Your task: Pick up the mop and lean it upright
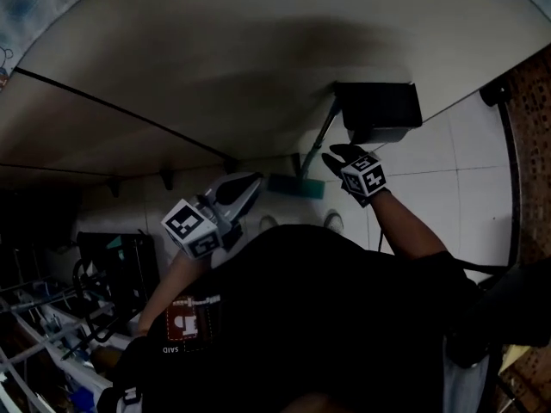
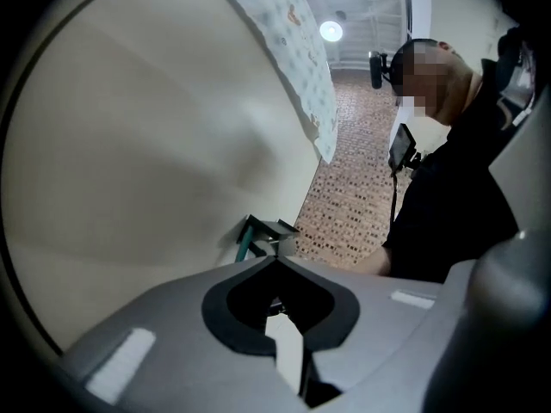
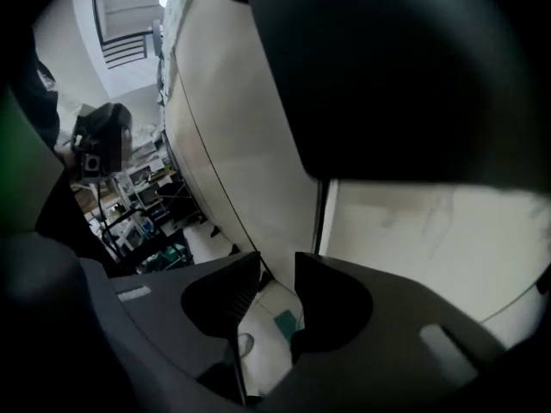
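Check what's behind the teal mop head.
Behind the mop head stands the cream wall. The mop's handle slants up along it toward a dark box. The wall's foot directly behind the head is covered, so contact there cannot be judged.

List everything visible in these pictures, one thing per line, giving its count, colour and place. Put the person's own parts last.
mop: one, teal head with a dark handle; head on the floor at the wall's foot, handle rising toward the box
box: one, black, on the wall above the right gripper
wall: one, cream, across the top of the head view
floor: one, white tiles, right of the mop
wire rack: one, pale with dark clutter, lower left
left gripper: one, grey, jaws together, nothing held
right gripper: one, dark, jaws apart, empty, near the mop handle
person's top: one, black, bottom centre
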Available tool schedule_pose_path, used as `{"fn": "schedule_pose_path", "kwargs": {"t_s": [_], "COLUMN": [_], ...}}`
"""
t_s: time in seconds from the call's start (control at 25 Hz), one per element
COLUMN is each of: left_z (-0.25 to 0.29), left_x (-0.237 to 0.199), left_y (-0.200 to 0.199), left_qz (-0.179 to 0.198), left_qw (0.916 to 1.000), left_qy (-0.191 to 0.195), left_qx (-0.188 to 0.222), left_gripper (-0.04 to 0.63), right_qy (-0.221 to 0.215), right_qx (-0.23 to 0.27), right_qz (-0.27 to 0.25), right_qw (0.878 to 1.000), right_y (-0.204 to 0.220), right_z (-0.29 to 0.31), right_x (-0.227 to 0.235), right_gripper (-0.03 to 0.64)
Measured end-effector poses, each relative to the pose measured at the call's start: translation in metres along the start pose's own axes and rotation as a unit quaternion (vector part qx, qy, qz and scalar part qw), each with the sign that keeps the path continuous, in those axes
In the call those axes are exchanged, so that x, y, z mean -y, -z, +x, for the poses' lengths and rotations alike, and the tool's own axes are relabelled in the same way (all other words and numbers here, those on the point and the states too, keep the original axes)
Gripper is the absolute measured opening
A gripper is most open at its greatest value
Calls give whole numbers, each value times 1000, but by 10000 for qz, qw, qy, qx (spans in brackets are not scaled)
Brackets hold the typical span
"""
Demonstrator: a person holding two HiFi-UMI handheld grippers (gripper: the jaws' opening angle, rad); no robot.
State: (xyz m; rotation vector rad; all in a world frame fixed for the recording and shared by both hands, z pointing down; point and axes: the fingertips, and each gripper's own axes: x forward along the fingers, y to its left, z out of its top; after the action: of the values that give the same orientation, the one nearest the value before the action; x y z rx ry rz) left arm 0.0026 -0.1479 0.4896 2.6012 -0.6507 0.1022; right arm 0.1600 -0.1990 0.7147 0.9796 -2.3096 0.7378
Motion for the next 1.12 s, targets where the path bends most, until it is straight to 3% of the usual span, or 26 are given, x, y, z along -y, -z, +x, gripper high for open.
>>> {"fn": "schedule_pose_path", "kwargs": {"t_s": [0.24,0.52,0.68,0.88,0.96,1.12], "left_z": [-1,-17,-20,-23,-24,-34], "left_x": [-27,-52,-52,-51,-52,-53], "left_y": [37,104,114,119,120,117], "left_qz": [-87,-331,-492,-444,-465,-513], "left_qw": [9989,9944,9950,9949,9953,9952], "left_qy": [-233,-405,-327,-288,-306,-348], "left_qx": [-393,-919,-807,-864,-792,-756], "left_gripper": [-6,-6,-6,-6,-6,-6], "right_qy": [424,933,854,745,674,592], "right_qx": [-419,-484,-383,-275,-231,-266], "right_qz": [194,883,919,824,751,565], "right_qw": [9980,9905,9914,9934,9946,9963], "right_y": [50,72,67,69,70,65], "right_z": [65,116,126,133,135,135], "right_x": [41,76,78,82,79,63], "right_gripper": [192,259,282,236,154,140]}}
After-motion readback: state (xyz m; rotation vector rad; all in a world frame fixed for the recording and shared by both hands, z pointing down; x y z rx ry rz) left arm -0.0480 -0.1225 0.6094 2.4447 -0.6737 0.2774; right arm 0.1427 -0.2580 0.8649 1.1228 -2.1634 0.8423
